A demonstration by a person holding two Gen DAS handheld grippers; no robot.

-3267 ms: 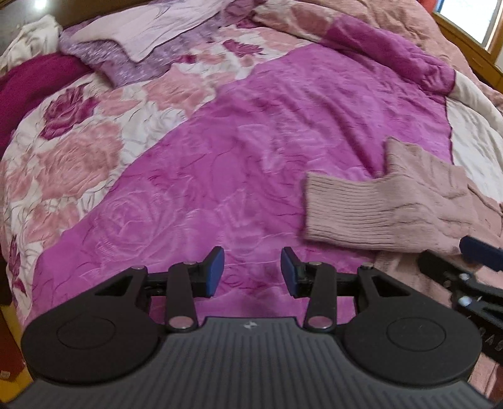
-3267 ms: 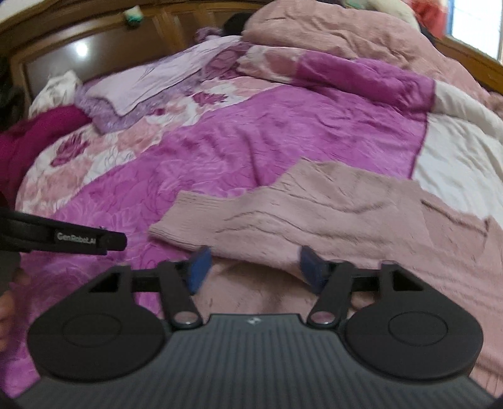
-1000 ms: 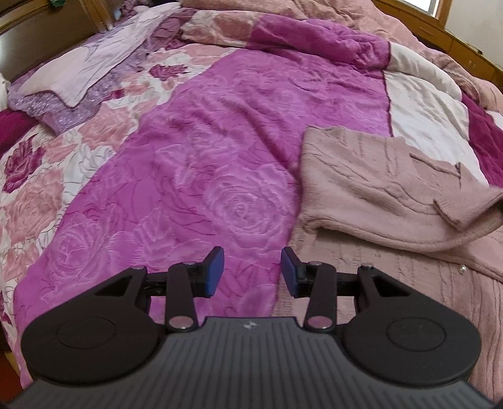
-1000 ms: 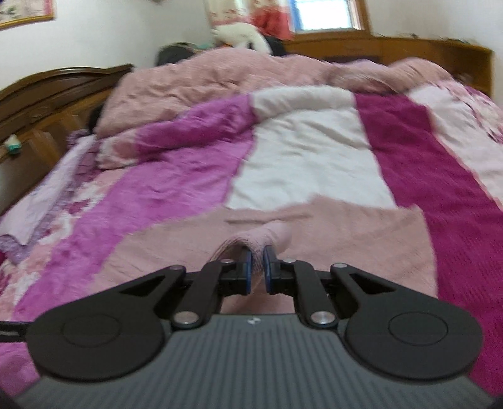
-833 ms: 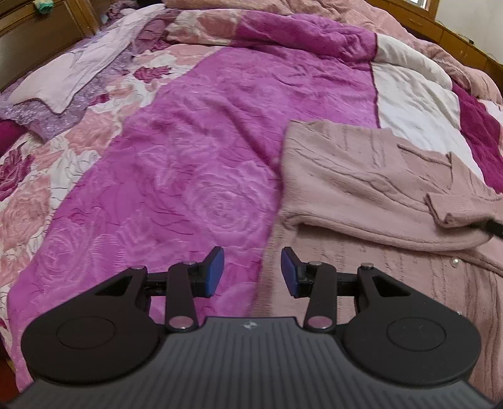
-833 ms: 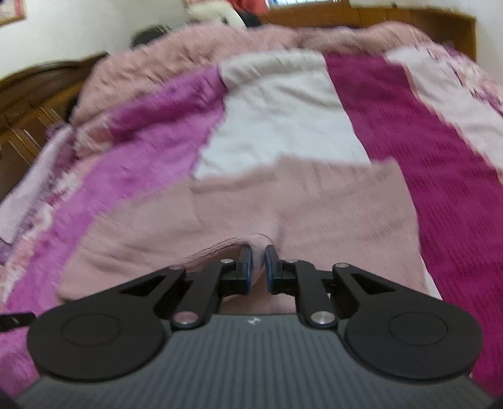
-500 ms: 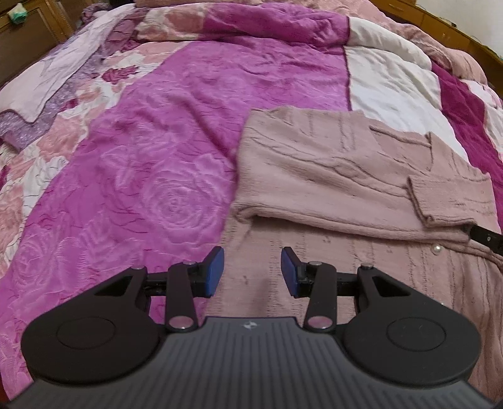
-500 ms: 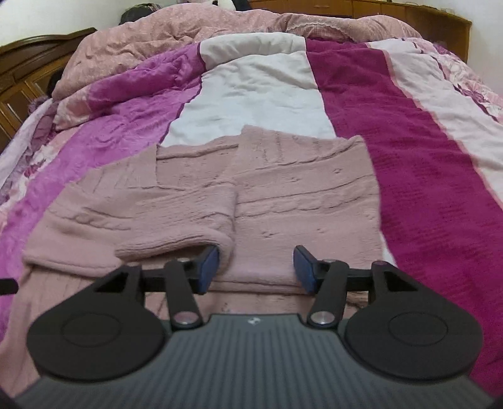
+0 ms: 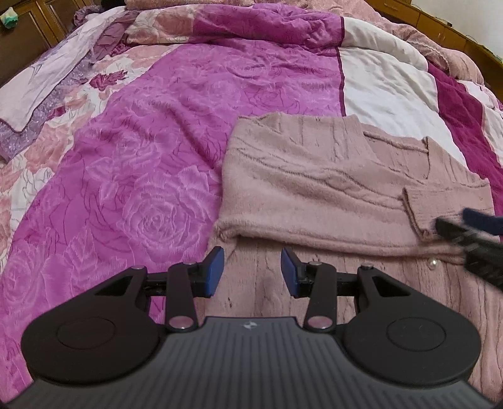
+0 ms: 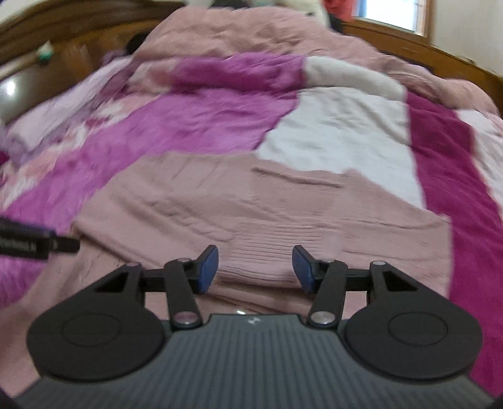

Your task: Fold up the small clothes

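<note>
Wooden headboard (image 10: pixel 63 19) behind the bed; bright window (image 10: pixel 393 12) beyond.

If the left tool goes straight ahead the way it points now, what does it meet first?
Most likely the pink sweater. The left tool is open and empty, pointing down at the flat lower part near the folded edge. How near it is cannot be told.

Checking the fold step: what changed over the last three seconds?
The right gripper carried the sleeve across the pink cardigan, let it go, and its jaws have just opened, empty. The left gripper stayed open, holding nothing, as its view swung toward the cardigan.
</note>
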